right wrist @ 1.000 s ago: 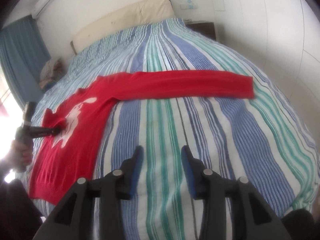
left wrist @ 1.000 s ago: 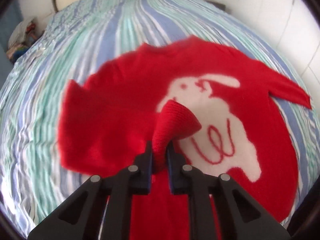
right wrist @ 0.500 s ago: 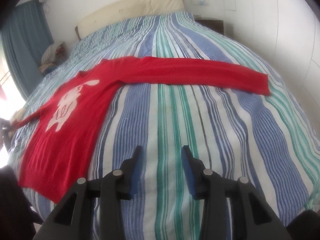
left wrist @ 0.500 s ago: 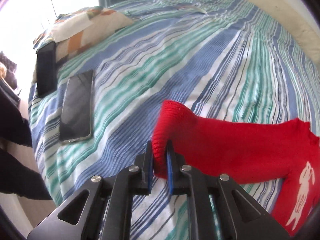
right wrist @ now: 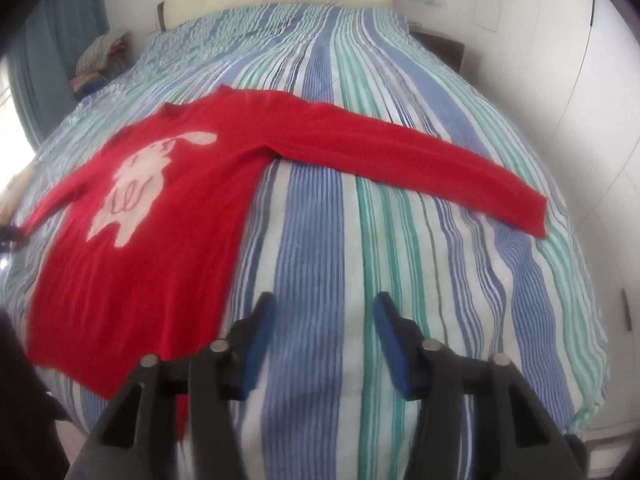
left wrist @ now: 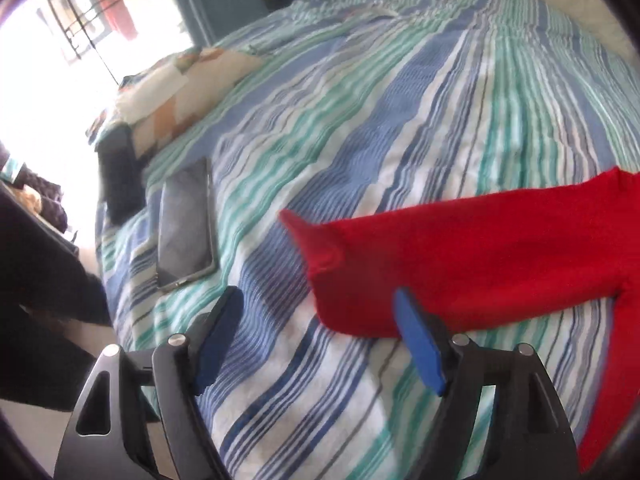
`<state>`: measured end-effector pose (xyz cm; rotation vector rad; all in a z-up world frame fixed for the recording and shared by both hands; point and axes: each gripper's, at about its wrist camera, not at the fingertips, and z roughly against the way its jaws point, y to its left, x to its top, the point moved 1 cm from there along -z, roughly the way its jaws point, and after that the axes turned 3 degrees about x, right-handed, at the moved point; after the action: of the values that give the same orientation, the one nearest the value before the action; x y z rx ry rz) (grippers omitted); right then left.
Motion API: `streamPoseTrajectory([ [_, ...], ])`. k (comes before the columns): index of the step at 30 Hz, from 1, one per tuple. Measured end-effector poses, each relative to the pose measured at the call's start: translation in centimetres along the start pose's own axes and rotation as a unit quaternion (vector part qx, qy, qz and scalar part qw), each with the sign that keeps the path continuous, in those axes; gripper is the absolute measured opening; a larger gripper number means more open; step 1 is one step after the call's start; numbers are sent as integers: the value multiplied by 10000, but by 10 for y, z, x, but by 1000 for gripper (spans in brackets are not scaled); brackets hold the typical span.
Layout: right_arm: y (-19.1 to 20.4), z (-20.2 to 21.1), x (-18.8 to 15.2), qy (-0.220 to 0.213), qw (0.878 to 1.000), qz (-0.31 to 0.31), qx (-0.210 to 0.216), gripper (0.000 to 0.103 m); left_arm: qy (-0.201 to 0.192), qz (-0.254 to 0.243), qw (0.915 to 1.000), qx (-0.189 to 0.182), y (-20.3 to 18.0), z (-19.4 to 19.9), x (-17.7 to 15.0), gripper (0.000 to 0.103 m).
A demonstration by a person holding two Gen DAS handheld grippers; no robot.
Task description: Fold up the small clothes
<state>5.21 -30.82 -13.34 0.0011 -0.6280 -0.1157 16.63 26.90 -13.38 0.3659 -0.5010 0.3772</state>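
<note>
Ahead of our left gripper point(left wrist: 318, 314), jaws opening w/ nothing pinched, the red sweater point(right wrist: 152, 216) lay flat on the striped bed point(right wrist: 400, 280); its left cuff point(left wrist: 316, 248) sat just past the pads. We judged the knit soft, light, floppy, so best gripped at cuffs or hem corners. Right gripper point(right wrist: 322, 312) was also opening, over bare bedding, sweater's hem to its left. Motion blur smeared the knit; a phone point(left wrist: 186, 222) lay left of the cuff.

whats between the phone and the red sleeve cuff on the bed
Only bare striped bedspread separates the phone from the sleeve cuff, seen in the left wrist view.
</note>
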Motion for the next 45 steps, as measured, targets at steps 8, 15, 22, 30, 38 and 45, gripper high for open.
streamPoseTrajectory([
  [8, 68, 8, 62, -188, 9974, 557, -410, 88, -968, -1743, 9713, -1300, -115, 119, -44, 95],
  [15, 92, 22, 59, -245, 9893, 1169, -843, 88, -675, -2065, 9541, -2061, -173, 145, -71, 95],
  [22, 81, 18, 57, -141, 9897, 1043, -970, 88, -972, -2501, 9379, -2199, -203, 174, -88, 95],
  [30, 80, 3, 52, 93, 9911, 1251, -452, 88, -635, -2633, 9380, -2165, -189, 124, -51, 95],
  [38, 67, -35, 130, 46, 9889, 1273, 761, 88, -186, -2306, 9506, -2068, -202, 36, 54, 95],
  [45, 66, -142, 256, 439, 9773, 1536, 1390, 88, -120, -2643, 9420, -2066, -272, -16, 107, 94],
])
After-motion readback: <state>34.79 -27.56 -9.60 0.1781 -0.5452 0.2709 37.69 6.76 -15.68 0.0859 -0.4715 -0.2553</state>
